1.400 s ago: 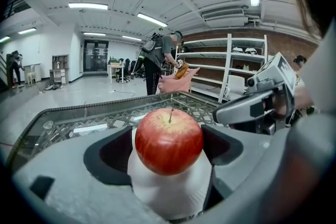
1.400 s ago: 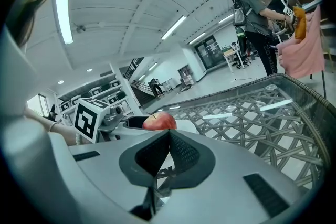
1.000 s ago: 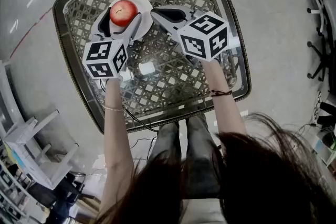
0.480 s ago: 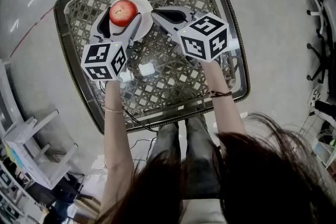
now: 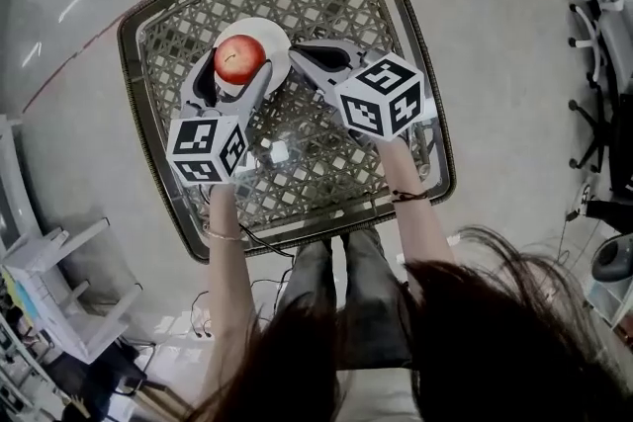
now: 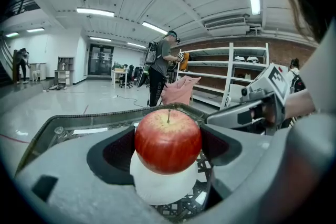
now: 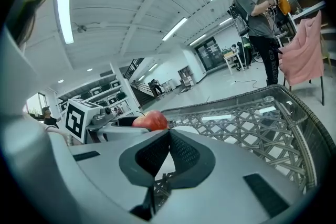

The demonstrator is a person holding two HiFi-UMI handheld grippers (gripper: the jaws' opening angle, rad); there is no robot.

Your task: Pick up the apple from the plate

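A red apple (image 5: 240, 59) sits between the jaws of my left gripper (image 5: 237, 66), which is shut on its sides. In the left gripper view the apple (image 6: 168, 139) fills the gap between the dark pads, and the white plate (image 6: 163, 186) shows just under it; the apple seems slightly raised. The plate (image 5: 278, 46) rests on the woven glass-topped table (image 5: 396, 15). My right gripper (image 5: 297, 51) hovers just right of the plate, shut and empty. Its own view has the apple (image 7: 152, 120) past the closed jaw tips (image 7: 168, 131).
The table's raised wicker rim (image 5: 440, 143) runs round all sides. A white rack (image 5: 49, 282) stands on the floor at lower left, and chair bases (image 5: 603, 114) at the right. A person (image 6: 160, 73), shelving (image 6: 231, 76) and a pink cloth (image 7: 302, 57) are far off.
The left gripper has kept its hold on the apple and drawn it a little toward me, off the plate's centre. The right gripper has stayed shut beside the plate.
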